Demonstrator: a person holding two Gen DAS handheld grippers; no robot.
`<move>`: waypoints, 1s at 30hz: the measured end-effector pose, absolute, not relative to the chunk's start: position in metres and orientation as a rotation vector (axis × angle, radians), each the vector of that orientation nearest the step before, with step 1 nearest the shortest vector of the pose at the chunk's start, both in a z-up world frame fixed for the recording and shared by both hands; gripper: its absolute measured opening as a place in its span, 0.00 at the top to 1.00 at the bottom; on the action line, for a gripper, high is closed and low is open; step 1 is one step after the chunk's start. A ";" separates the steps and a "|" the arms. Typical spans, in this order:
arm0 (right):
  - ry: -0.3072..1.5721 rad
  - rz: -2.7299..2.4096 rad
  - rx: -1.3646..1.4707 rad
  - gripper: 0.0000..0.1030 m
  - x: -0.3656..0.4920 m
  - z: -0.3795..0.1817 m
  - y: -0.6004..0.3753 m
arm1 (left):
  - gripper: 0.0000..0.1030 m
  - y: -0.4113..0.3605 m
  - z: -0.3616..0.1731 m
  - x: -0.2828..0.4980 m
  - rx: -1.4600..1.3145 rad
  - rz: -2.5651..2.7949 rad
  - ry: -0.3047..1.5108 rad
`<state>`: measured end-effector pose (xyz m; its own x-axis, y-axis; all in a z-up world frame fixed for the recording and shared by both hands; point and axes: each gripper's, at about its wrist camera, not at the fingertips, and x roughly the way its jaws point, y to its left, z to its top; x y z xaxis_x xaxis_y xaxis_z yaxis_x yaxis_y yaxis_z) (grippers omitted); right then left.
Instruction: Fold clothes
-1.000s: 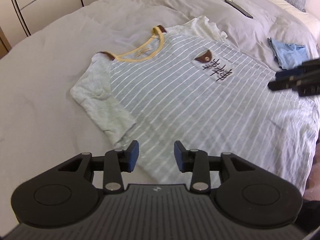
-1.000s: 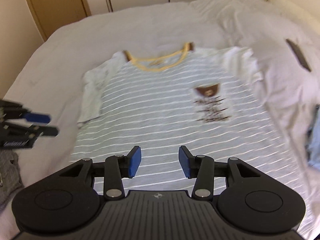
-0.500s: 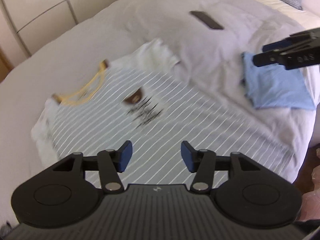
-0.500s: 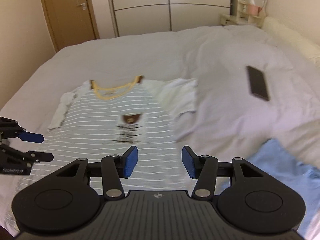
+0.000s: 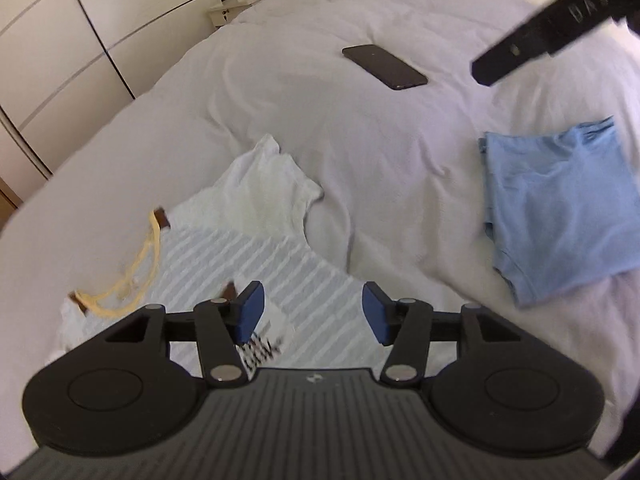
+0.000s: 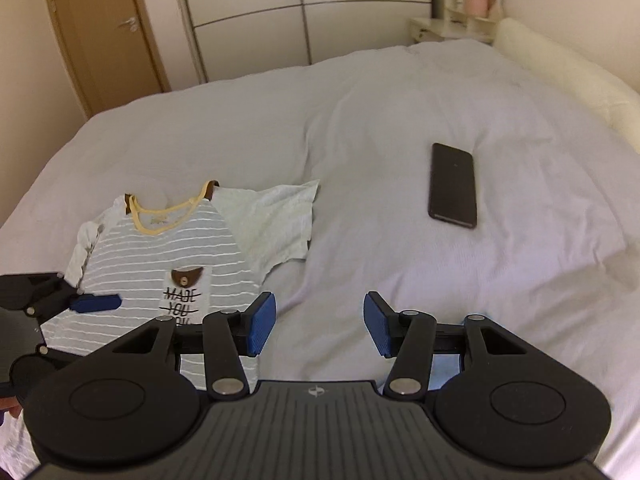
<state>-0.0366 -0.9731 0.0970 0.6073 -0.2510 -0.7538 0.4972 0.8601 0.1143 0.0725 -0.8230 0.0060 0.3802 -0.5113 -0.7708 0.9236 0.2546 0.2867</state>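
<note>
A: Nearest first: what's cut off?

B: In the left wrist view the left claw covers the lower part of the striped T-shirt, so its hem is out of sight and the chest print is blurred behind the left pad. In the right wrist view the right claw hides all but a sliver of the folded blue garment showing between its right linkage.

A: And the claws themselves?

B: Both stand wide apart, blue pads facing, nothing between them. The right claw's finger juts into the left view's upper right corner, out of focus.

A: Room to move?

B: The striped T-shirt lies flat on the bed, collar away from the cameras, one sleeve spread toward the bare duvet that separates it from the blue garment. A dark phone lies further off, well apart from both garments. Beyond are the wardrobe doors and a door.

A: Changed from a second ago?

B: Both claws have swung rightward; the shirt filled each view then and now sits low and left, with the blue garment and phone more fully in sight.
</note>
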 end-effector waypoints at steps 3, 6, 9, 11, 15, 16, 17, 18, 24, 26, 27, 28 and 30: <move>0.817 -0.363 0.326 0.50 -0.027 0.086 -1.003 | 0.54 -0.860 -0.007 0.067 0.860 -1.003 0.595; 0.825 -0.258 0.319 0.50 -0.013 0.072 -1.035 | 0.56 -0.898 -0.024 0.061 0.915 -0.931 0.568; 0.859 -0.155 0.285 0.50 0.005 0.060 -1.065 | 0.57 -0.933 -0.047 0.062 0.942 -0.885 0.563; 0.862 -0.111 0.267 0.50 0.016 0.058 -1.083 | 0.59 -0.953 -0.063 0.069 0.958 -0.839 0.553; 0.887 -0.062 0.236 0.50 0.047 0.046 -1.107 | 0.65 -0.984 -0.097 0.091 1.026 -0.800 0.513; 0.892 -0.055 0.231 0.50 0.055 0.042 -1.113 | 0.65 -0.990 -0.105 0.097 1.046 -0.804 0.501; 0.895 -0.048 0.225 0.50 0.062 0.040 -1.117 | 0.65 -0.995 -0.113 0.103 1.067 -0.812 0.488; 0.899 -0.042 0.216 0.50 0.069 0.037 -1.120 | 0.65 -1.000 -0.122 0.108 1.088 -0.821 0.475; 0.941 -0.030 0.192 0.50 0.108 0.015 -1.138 | 0.79 -1.022 -0.173 0.127 1.195 -0.880 0.427; 0.958 -0.009 0.178 0.50 0.124 0.007 -1.143 | 0.94 -1.021 -0.172 0.130 1.150 -0.875 0.423; 0.964 0.011 0.160 0.50 0.135 0.003 -1.144 | 0.94 -1.017 -0.167 0.131 1.106 -0.872 0.419; 0.970 0.030 0.142 0.50 0.146 -0.001 -1.145 | 0.94 -1.013 -0.163 0.132 1.062 -0.869 0.414; 0.980 0.070 0.105 0.50 0.167 -0.008 -1.146 | 0.95 -1.005 -0.153 0.133 0.974 -0.861 0.405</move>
<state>0.1673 -1.1464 -0.0082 0.5553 0.1067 -0.8248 -0.0115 0.9926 0.1206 0.1334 -1.0049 -0.1534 0.6129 -0.4501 -0.6494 0.7872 0.2774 0.5508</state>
